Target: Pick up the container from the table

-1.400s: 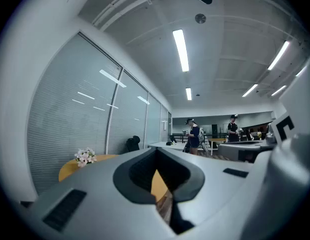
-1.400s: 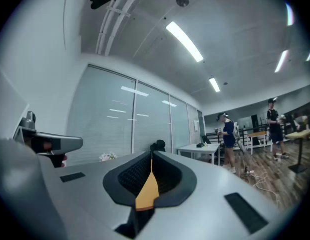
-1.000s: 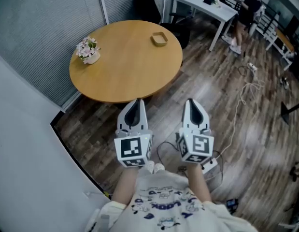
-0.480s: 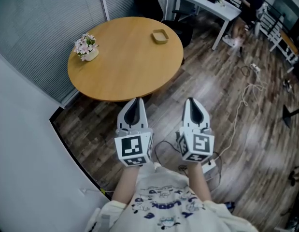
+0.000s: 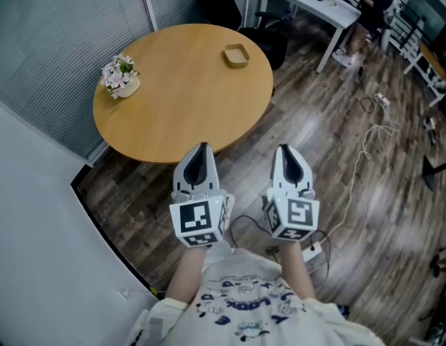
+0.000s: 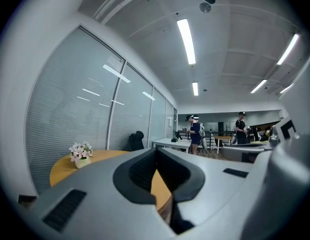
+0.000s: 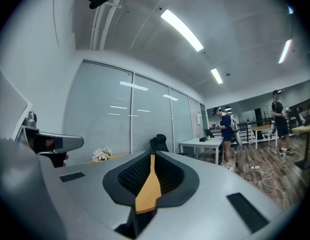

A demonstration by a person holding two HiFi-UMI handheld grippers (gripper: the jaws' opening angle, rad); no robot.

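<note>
the container [image 5: 236, 55] sits near the far edge of the table [image 5: 179, 107] (flowers [image 5: 119, 76] at its left rim). left gripper [image 5: 202, 150] and right gripper [image 5: 283, 151] hang at its near side, jaws pressed together, empty.

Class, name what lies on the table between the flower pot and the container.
Nothing: the head view shows only bare tabletop between the flower pot and the container.

White-shelled left hand-held gripper [image 5: 201, 148], right hand-held gripper [image 5: 283, 149]; marker cubes [image 5: 197, 223]; printed T-shirt [image 5: 241, 303].
</note>
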